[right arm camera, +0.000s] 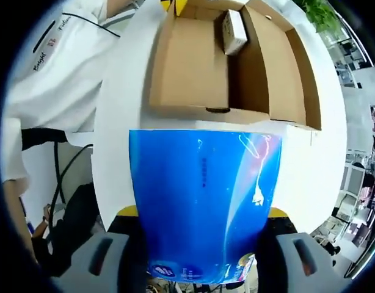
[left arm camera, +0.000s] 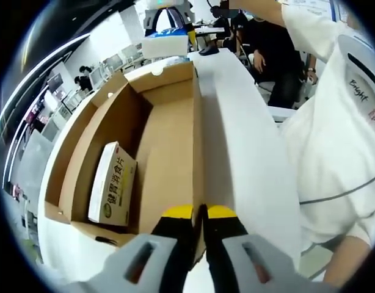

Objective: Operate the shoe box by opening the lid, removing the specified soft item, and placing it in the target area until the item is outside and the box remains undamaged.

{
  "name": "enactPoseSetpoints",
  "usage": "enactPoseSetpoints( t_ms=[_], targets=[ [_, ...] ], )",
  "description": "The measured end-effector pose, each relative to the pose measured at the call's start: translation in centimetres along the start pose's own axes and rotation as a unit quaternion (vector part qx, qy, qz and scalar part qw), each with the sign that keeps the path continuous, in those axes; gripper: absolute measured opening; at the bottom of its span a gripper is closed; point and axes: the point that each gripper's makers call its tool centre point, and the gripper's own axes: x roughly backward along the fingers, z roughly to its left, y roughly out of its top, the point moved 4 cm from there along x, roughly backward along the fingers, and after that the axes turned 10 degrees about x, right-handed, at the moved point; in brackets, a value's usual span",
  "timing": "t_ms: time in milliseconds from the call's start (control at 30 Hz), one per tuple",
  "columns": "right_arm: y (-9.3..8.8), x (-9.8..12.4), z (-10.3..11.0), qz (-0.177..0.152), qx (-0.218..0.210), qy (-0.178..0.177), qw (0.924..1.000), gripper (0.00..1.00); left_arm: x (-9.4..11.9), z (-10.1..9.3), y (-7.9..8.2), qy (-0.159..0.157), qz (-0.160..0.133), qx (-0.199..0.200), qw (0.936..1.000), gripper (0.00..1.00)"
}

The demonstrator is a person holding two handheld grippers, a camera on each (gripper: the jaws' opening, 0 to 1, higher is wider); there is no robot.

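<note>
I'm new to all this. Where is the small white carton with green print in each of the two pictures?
Left gripper view: the small white carton lies in the open cardboard box, lower left.
Right gripper view: it sits at the top, inside the box, beyond the blue pack.
Shared landmark: the box.

Shoe box (left arm camera: 169, 140) matt brown cardboard; blue packet (right arm camera: 203, 201) glossy plastic film; table (left arm camera: 248, 152) smooth white.

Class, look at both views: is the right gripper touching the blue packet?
Touching. In the right gripper view the blue packet sits clamped in the right gripper, its yellow-tipped jaws pressing both sides, outside the cardboard box.
</note>
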Motion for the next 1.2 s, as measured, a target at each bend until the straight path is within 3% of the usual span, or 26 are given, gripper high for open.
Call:
enactPoseSetpoints(
  t_ms=[233,467,567,1000,1100,1200],
  targets=[
    [-0.8,-2.1,0.0,0.003,-0.009,0.022,0.9997,0.7,0.0,0.0,0.0,0.002,-0.002,-0.003,1.0,0.04],
    [-1.2,-3.0,-0.8,0.005,-0.003,0.007,1.0,0.7,0.0,0.0,0.0,0.003,-0.002,-0.003,1.0,0.04],
    [-1.2,-3.4,-0.3,0.007,-0.002,0.022,0.9997,0.7,0.0,0.0,0.0,0.004,-0.002,-0.003,1.0,0.04],
    [-0.8,-3.7,-0.5,-0.004,0.007,0.019,0.9998,0.71,0.0,0.1,0.0,0.003,-0.001,-0.002,1.0,0.04],
    [-1.1,-4.3,-0.2,-0.016,-0.002,0.037,0.9992,0.71,0.0,0.1,0.0,0.005,-0.002,-0.002,1.0,0.05],
    [-1.0,-4.4,-0.1,-0.016,0.001,0.033,0.9993,0.72,0.0,0.1,0.0,0.008,-0.005,-0.006,0.9999,0.05]
  ],
)
